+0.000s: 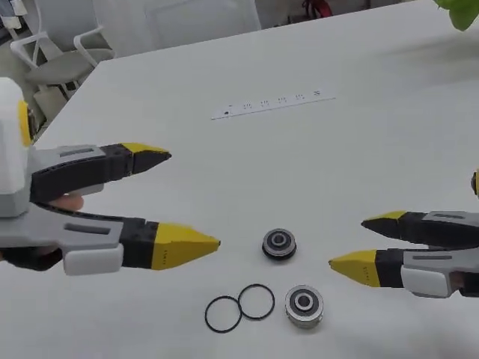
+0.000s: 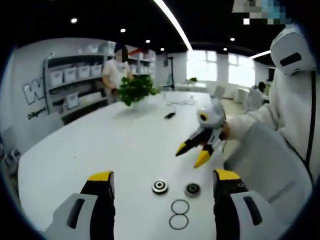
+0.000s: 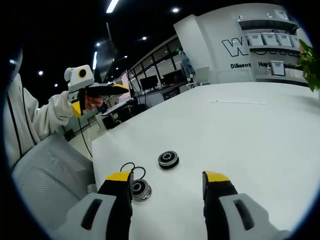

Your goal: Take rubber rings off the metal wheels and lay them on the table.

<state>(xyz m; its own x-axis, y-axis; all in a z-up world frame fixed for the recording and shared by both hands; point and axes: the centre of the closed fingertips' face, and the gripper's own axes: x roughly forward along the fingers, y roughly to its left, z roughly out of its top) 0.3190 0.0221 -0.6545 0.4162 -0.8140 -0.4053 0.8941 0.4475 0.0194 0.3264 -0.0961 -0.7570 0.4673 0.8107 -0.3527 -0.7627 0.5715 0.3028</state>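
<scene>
Both claws hang above the white worktop (image 1: pixel 374 134) with nothing in them. The left claw (image 1: pixel 193 200) reaches in from the left with its yellow-tipped jaws wide apart. The right claw (image 1: pixel 346 241) reaches in from the right, its jaws also apart but by a narrower gap. Between them two metal wheels lie flat on the worktop, clear of either claw. The far wheel (image 1: pixel 279 244) carries a dark band round its rim, while the near wheel (image 1: pixel 303 304) shows a bare silvery rim. Just left of the near wheel, two black rubber rings (image 1: pixel 240 305) lie flat on the worktop side by side. They touch or slightly overlap where they meet, and sit close to the near wheel without touching it. Farther back on the worktop lies a thin white strip (image 1: pixel 273 103) with small dark markings. Green leaves of a plant (image 1: pixel 460 11) show at the far right corner, and white chairs (image 1: pixel 56 60) stand beyond the worktop's left edge. In the right gripper view the left claw is held well above the worktop by a hand in a white sleeve.
</scene>
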